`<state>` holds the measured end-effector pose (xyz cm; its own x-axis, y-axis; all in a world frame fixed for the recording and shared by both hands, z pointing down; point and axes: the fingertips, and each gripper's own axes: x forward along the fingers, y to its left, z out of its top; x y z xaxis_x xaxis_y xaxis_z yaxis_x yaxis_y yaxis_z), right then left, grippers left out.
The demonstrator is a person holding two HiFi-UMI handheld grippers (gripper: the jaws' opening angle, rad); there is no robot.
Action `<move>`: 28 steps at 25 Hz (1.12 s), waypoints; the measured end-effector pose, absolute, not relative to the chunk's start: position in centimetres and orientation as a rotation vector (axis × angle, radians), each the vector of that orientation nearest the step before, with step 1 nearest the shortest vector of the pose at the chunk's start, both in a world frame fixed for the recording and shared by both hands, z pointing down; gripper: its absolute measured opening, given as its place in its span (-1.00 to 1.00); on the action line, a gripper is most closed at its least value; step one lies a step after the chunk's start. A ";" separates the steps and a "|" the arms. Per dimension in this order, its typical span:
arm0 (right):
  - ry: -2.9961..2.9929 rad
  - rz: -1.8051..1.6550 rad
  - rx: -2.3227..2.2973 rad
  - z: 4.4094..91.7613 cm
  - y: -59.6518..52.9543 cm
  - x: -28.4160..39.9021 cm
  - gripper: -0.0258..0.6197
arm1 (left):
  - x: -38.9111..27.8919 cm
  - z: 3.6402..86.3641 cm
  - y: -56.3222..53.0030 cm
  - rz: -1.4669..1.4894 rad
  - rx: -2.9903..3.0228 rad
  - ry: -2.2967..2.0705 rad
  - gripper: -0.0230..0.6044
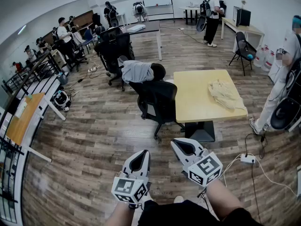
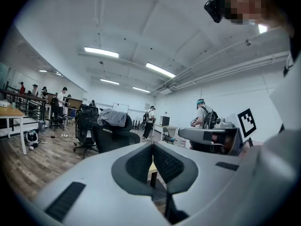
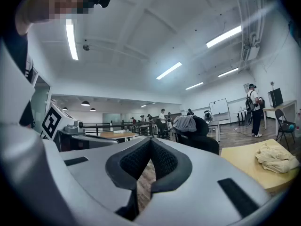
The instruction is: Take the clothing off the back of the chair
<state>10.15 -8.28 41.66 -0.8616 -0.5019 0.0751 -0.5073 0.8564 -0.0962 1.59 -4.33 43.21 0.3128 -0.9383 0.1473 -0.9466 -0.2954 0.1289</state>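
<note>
A grey garment (image 1: 135,71) hangs over the back of a black office chair (image 1: 157,71) beside the yellow table (image 1: 197,108). A second black chair (image 1: 159,99) stands just in front of it, nearer to me. The garment (image 2: 112,117) also shows far off in the left gripper view, and the same garment (image 3: 185,123) in the right gripper view. My left gripper (image 1: 140,159) and right gripper (image 1: 183,146) are held side by side low in the head view, well short of the chairs. Both are shut, with nothing between their jaws; the left gripper (image 2: 153,145) and right gripper (image 3: 151,140) point roughly level.
A cream cloth (image 1: 226,94) lies on the yellow table. A power strip (image 1: 248,159) with cables sits on the wood floor at my right. A person (image 1: 282,86) stands right of the table. More chairs, desks (image 1: 21,119) and several people fill the far left.
</note>
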 end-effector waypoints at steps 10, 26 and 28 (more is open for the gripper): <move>-2.972 0.172 0.820 41.8 -8.6 10.1 -0.88 | 1.5 43.3 -4.5 0.062 2.384 -1.733 -0.87; -2.964 0.180 0.809 41.9 -10.3 6.8 -0.88 | -1.6 43.4 -5.7 0.055 2.378 -1.727 -0.87; -2.961 0.179 0.807 41.9 -10.5 5.8 -0.88 | -2.6 43.3 -5.9 0.053 2.377 -1.727 -0.87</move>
<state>5.76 -10.52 41.85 -0.8600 -0.5012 0.0953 -0.5091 0.8555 -0.0946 -2.59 -5.88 43.29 0.3159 -0.9373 0.1470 -0.9446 -0.2960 0.1420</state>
